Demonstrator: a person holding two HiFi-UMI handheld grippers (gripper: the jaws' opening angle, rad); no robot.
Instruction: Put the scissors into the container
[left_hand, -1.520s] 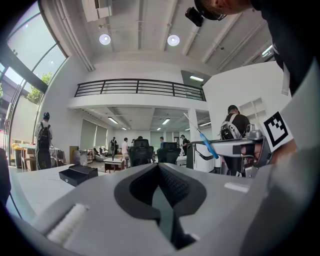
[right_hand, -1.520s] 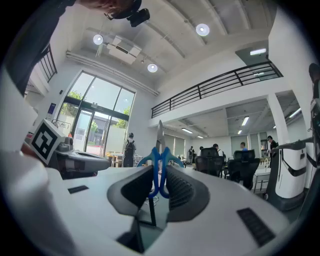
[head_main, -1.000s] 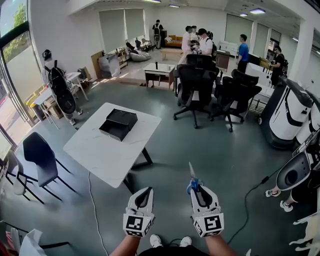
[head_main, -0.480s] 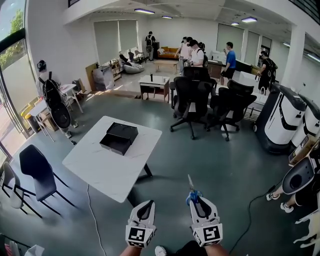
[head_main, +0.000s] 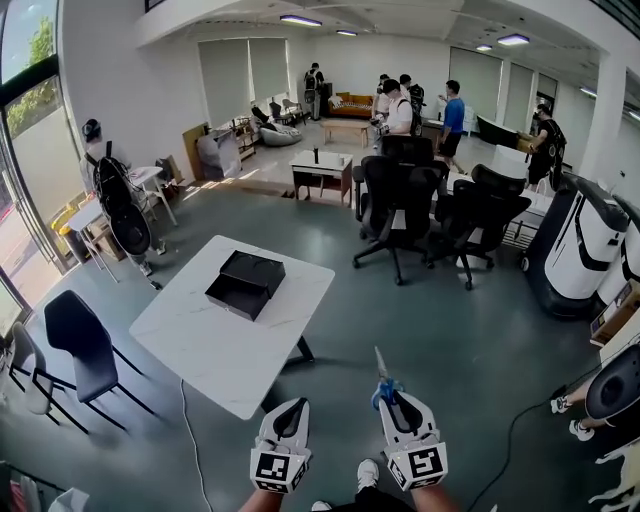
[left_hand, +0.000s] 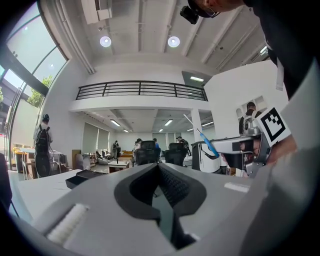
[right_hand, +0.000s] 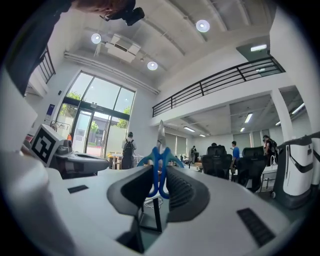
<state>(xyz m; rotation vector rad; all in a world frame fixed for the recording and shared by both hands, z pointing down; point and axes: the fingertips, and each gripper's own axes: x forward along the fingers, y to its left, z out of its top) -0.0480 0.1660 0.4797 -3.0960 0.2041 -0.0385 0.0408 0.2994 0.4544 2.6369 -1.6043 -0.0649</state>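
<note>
Pickup is done, drop-off isn't. The scissors (head_main: 384, 372) ride in the right tool (head_main: 394, 400), out over the floor and well apart from the black container (head_main: 246, 283) on the white bench (head_main: 190, 345). What's left, by my read: carry them across, lower them in, let go. The right tool pinches the blue handles, its jaws partway closed on them, with the blades poking up past the tips. The left tool (head_main: 289, 408) is pressed together with nothing in it.

Blue-handled scissors (right_hand: 159, 165) stand blades-up in the right gripper (head_main: 391, 396); the black container (head_main: 246, 283) lies on the table (head_main: 200, 340).
</note>
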